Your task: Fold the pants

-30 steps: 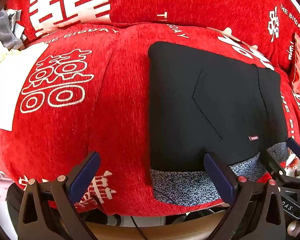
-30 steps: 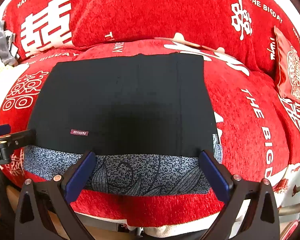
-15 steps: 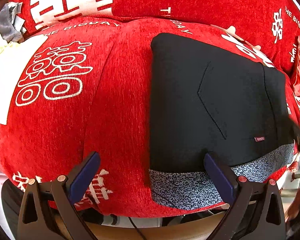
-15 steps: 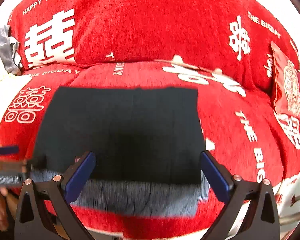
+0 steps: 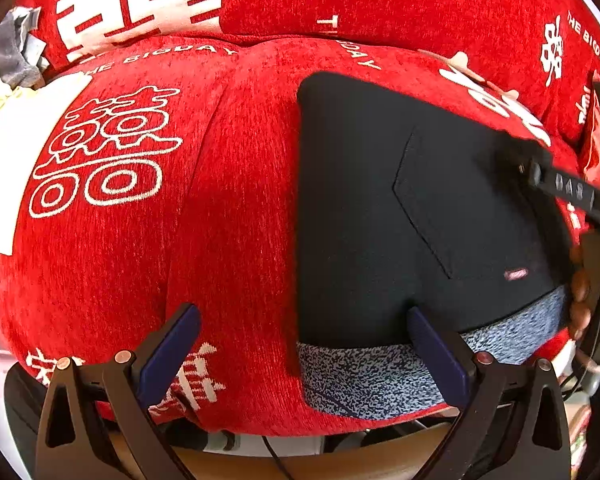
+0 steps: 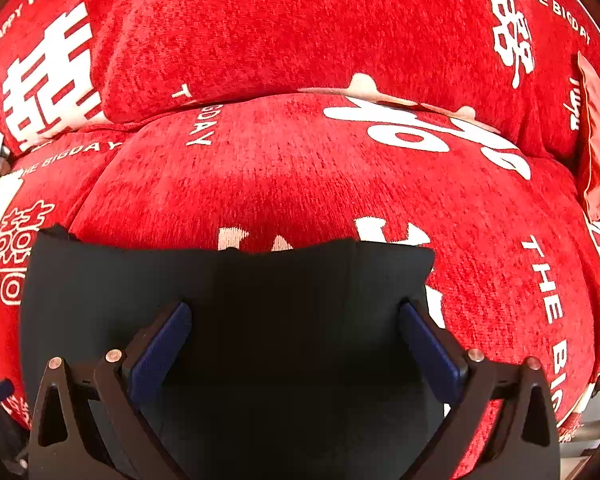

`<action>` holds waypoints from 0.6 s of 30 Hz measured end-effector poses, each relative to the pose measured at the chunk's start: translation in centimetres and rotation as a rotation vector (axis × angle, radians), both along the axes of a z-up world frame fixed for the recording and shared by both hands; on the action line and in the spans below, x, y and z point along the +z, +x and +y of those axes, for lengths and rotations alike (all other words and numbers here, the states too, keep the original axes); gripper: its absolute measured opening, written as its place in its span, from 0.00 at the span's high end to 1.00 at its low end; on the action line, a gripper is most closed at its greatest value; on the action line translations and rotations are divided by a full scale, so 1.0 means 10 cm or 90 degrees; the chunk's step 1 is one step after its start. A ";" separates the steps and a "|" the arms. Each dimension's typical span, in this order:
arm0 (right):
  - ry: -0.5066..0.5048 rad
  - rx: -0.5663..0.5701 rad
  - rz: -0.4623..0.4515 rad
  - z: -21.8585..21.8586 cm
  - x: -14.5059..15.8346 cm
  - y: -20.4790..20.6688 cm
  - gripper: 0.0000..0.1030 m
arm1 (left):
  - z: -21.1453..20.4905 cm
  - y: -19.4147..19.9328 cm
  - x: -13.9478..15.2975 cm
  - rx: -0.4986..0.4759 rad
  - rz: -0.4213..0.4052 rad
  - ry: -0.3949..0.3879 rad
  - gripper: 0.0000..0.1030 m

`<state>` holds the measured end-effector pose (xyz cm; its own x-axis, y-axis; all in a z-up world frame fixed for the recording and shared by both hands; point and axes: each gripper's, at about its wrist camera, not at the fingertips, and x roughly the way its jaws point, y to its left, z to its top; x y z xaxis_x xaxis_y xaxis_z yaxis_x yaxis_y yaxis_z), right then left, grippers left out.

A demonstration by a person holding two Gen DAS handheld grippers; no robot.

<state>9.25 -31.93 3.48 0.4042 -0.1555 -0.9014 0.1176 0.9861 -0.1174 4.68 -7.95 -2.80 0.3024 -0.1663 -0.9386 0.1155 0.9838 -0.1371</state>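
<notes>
The black pants [image 5: 400,208] lay folded on the red sofa seat [image 5: 228,200]. Soft and limp, they looked best pinched at the near speckled hem. Left claw [image 5: 300,344] and right claw [image 6: 292,340] gaped wide, empty.

A red sofa [image 5: 228,200] fills both views, its plush cover woven with white double-happiness characters and English wedding phrases. A matching red cushion [image 6: 598,152] leans at its right end. Light is bright and even.
</notes>
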 end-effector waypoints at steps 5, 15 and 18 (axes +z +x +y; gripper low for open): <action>-0.007 -0.016 -0.042 0.02 0.24 -0.30 0.00 | 0.16 0.33 0.15 0.059 -0.002 -0.031 0.00; 0.005 -0.017 -0.049 0.04 0.24 -0.94 0.00 | -0.03 1.23 -0.07 0.095 0.039 0.028 0.00; 0.018 -0.027 -0.036 -0.03 0.18 -1.07 0.00 | -0.11 1.28 -0.14 0.080 0.041 0.047 0.00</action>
